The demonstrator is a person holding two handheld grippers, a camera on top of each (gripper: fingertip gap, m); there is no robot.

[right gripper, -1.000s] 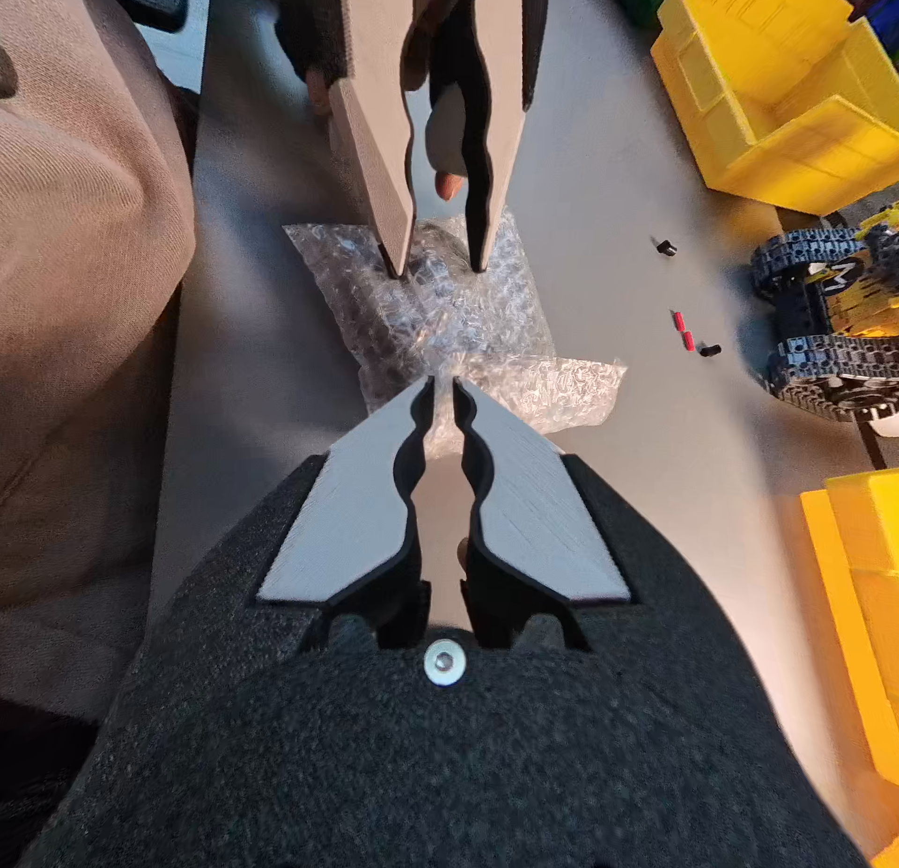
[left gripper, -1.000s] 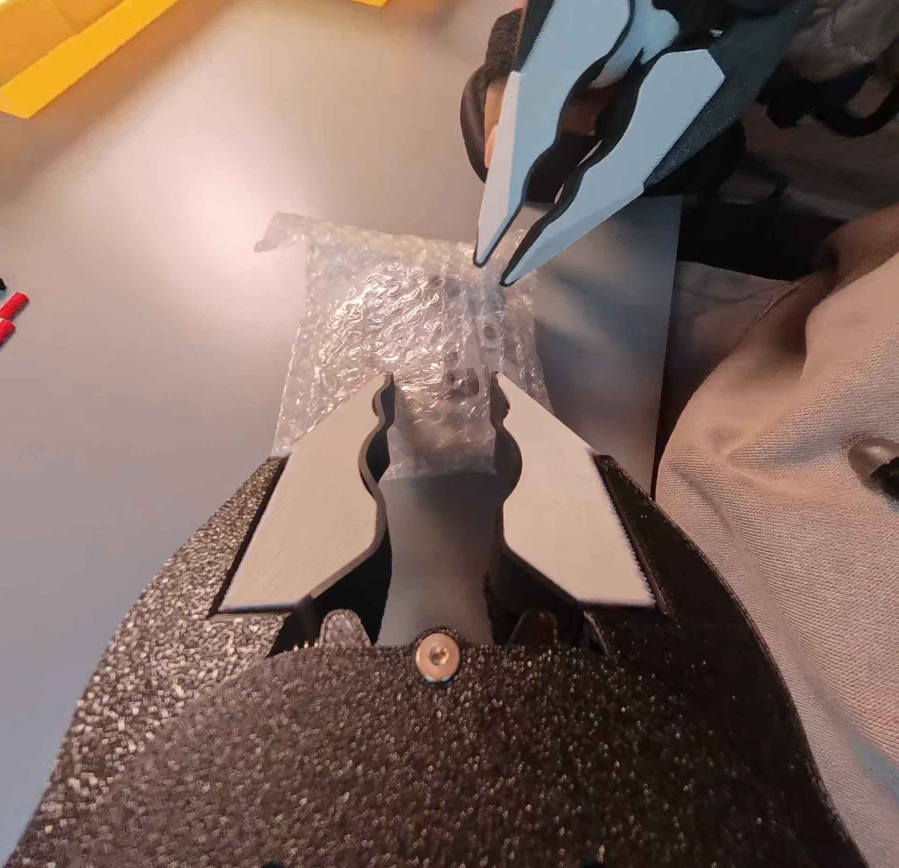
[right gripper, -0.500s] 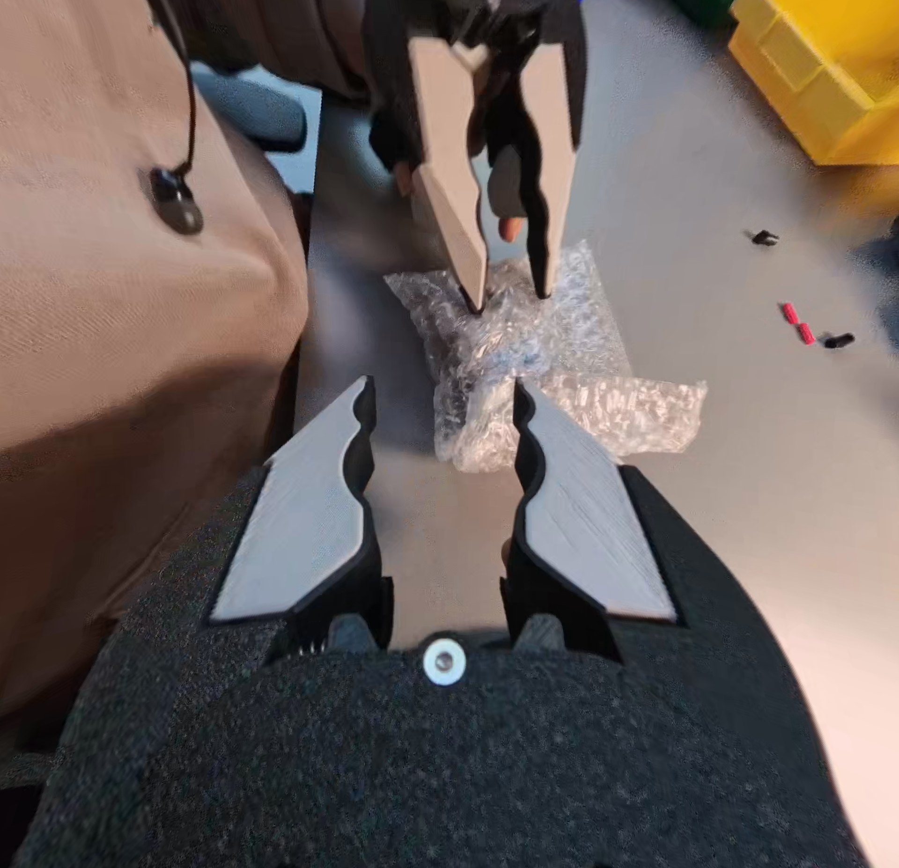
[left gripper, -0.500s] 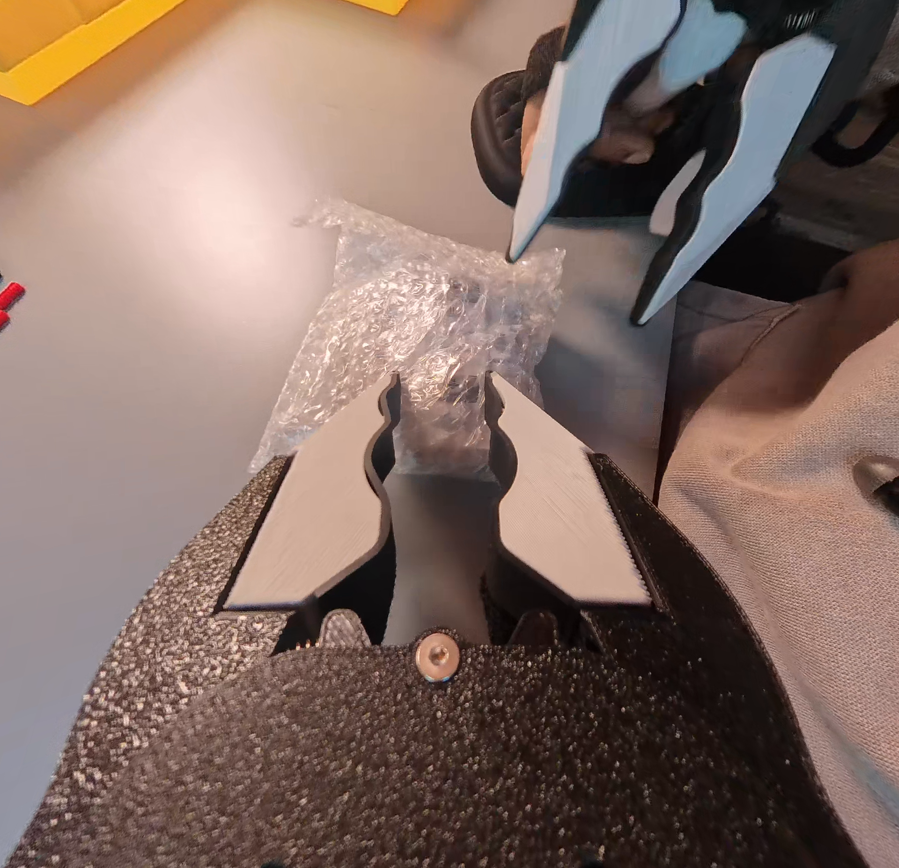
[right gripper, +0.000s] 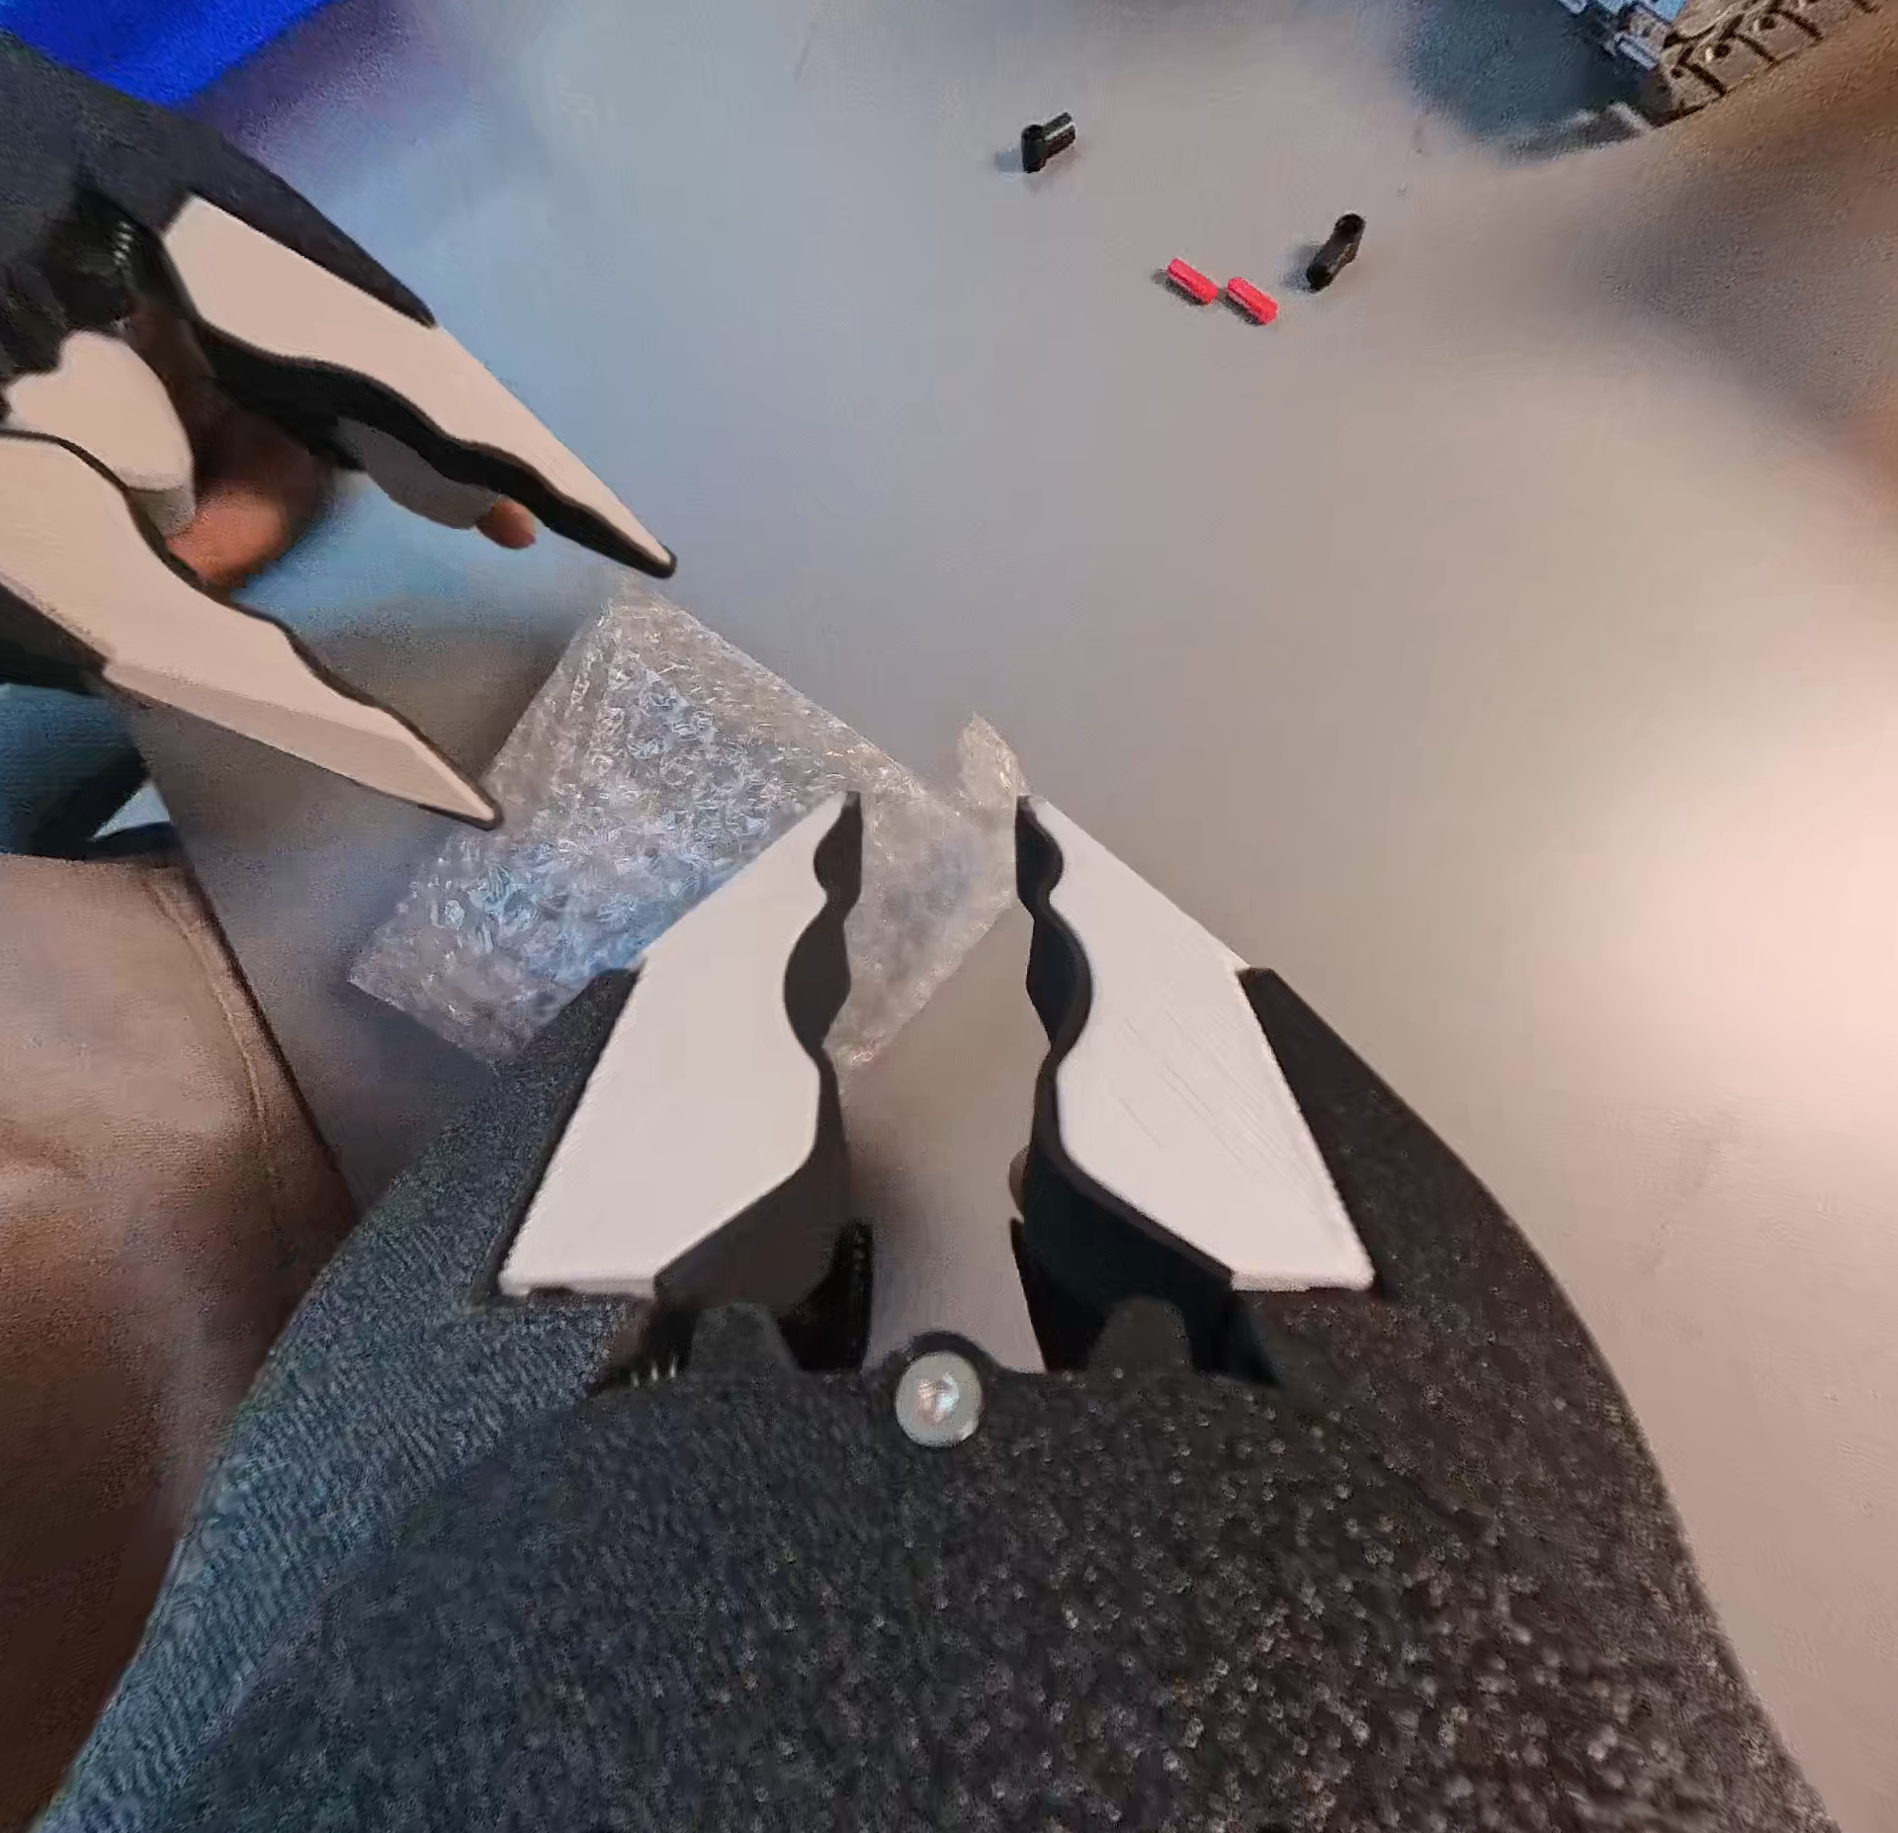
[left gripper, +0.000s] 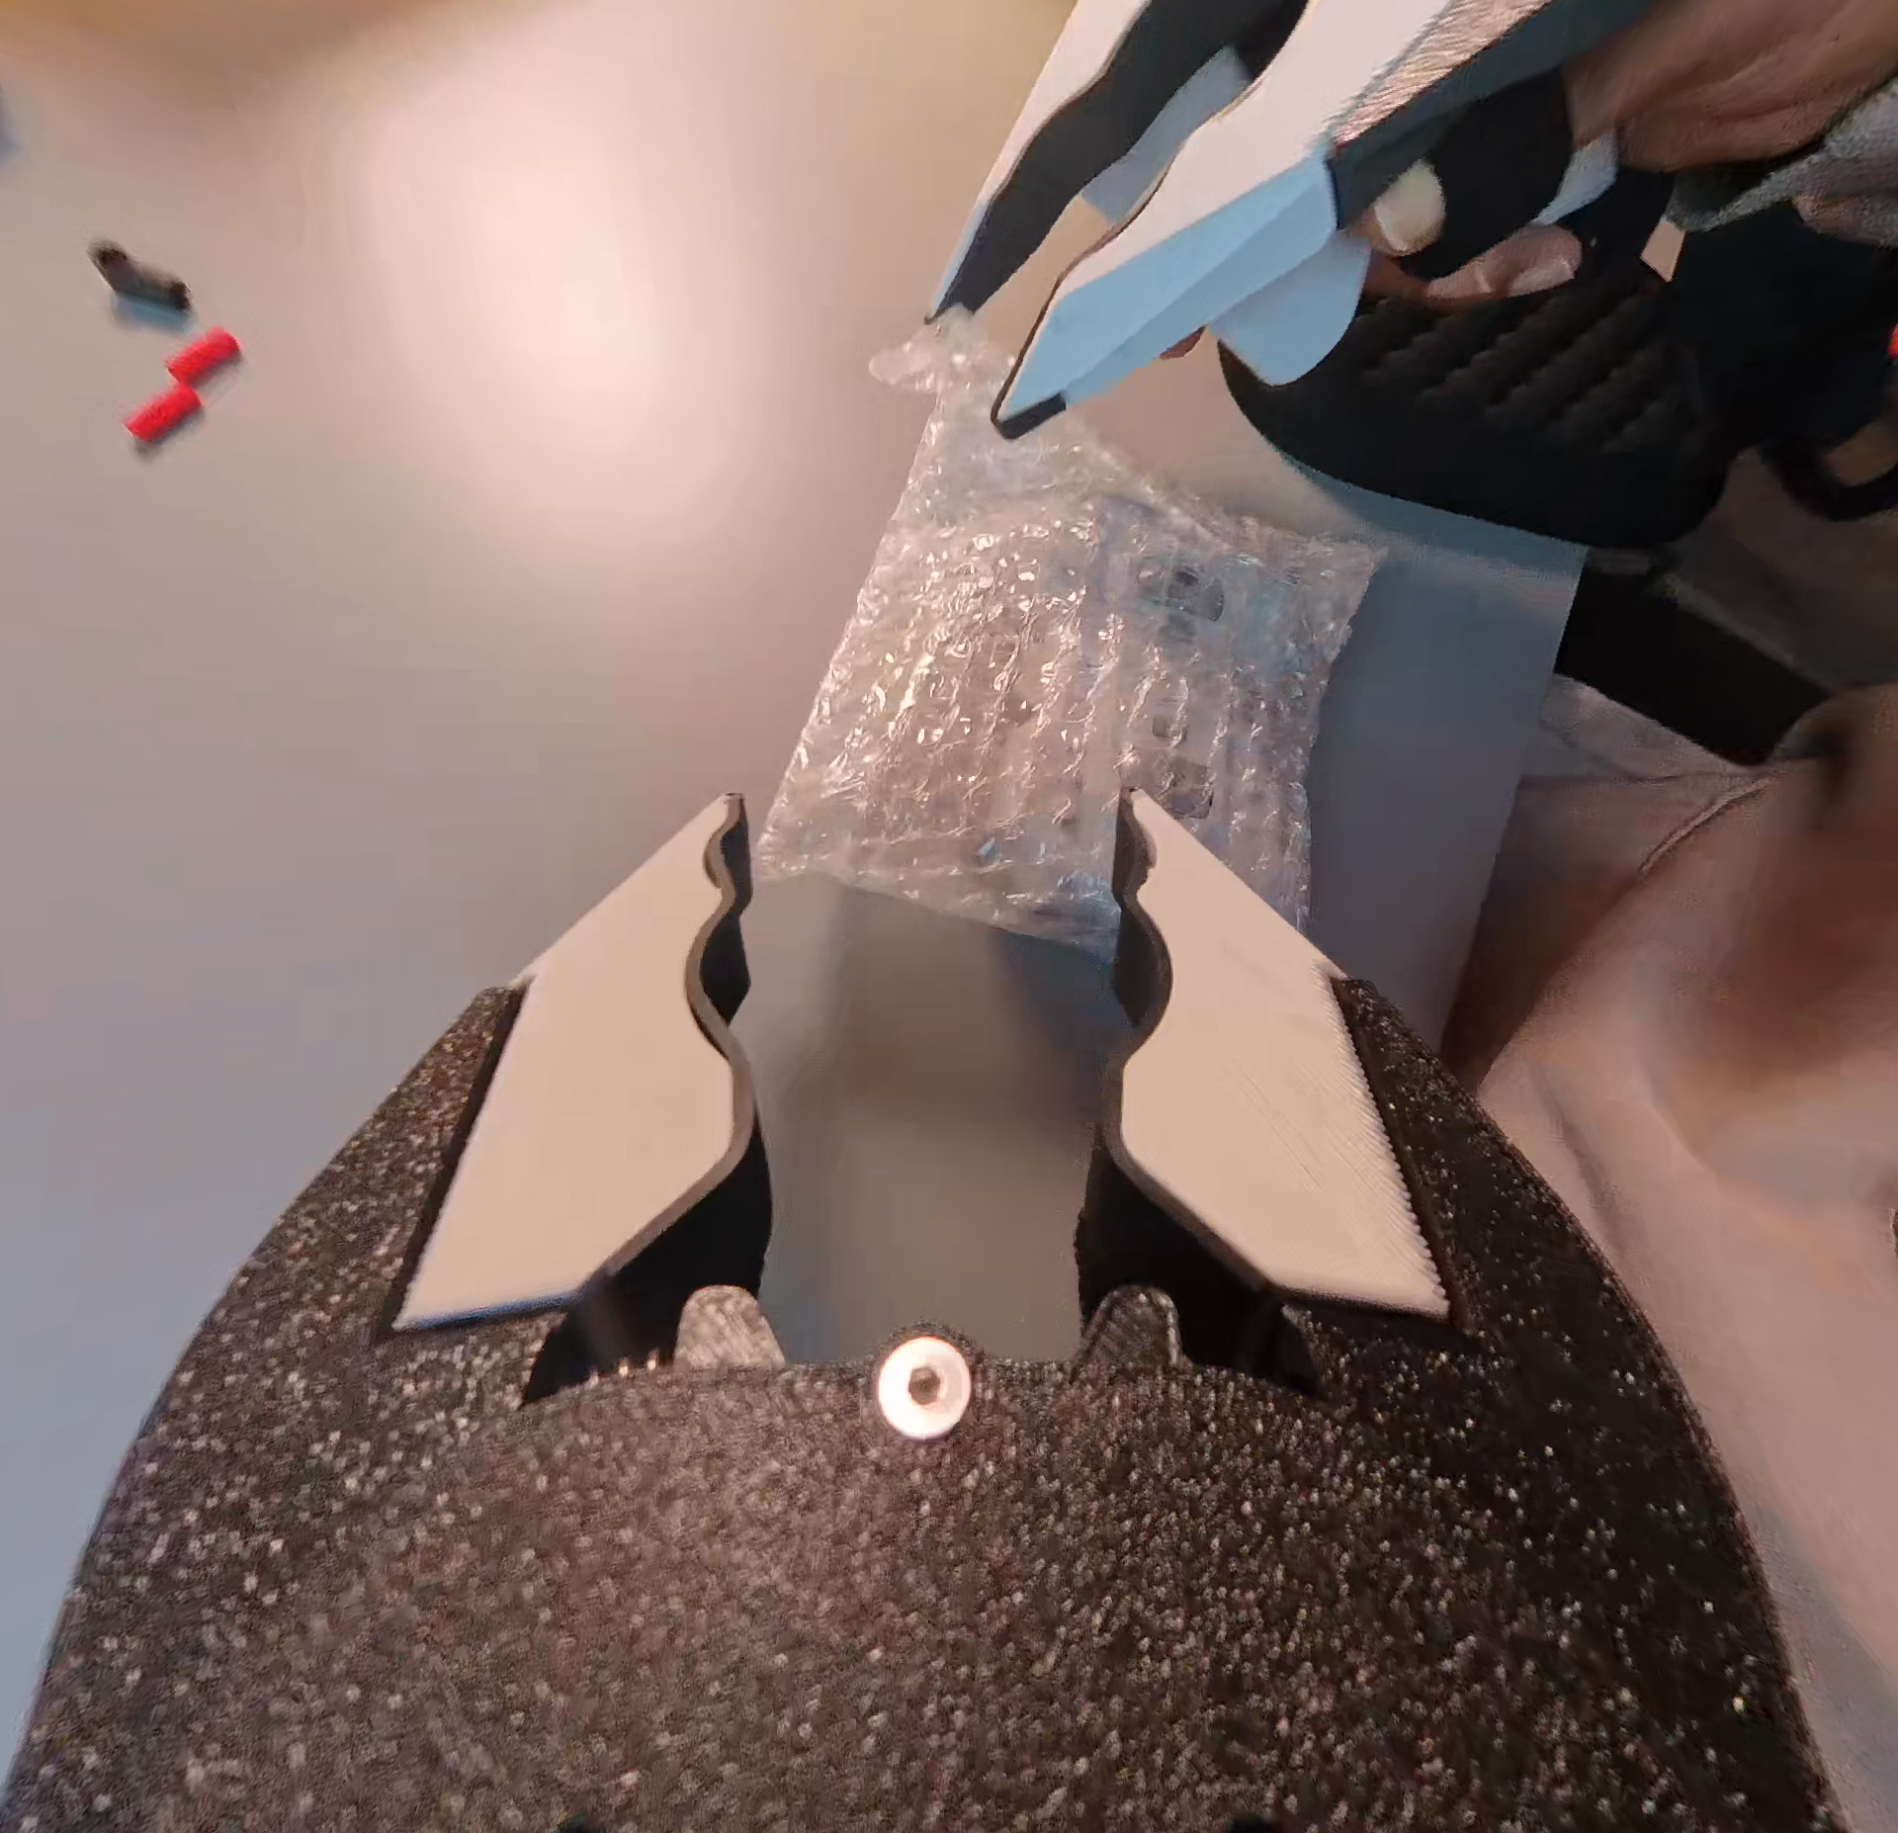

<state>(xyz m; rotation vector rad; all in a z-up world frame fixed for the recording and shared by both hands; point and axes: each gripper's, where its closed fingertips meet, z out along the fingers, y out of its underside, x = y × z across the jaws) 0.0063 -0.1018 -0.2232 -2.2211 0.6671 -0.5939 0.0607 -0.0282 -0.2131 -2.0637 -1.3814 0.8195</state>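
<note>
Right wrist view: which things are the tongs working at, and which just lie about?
At the tongs:
- clear bubble-wrap packet
- left tongs, open, at its near edge
- right tongs, open, over its corner

Lying apart on the grey table:
- two small red plastic pegs
- two small black plastic pegs

The left claw (left gripper: pixel 929 839) stands wide apart, empty, just short of a bubble-wrap packet (left gripper: pixel 1068 715) on the grey counter (left gripper: pixel 493 654). The right claw (left gripper: pixel 981 371), slightly parted, hovers at the packet's far corner. Two red pegs (left gripper: pixel 183 385) lie far left.
</note>
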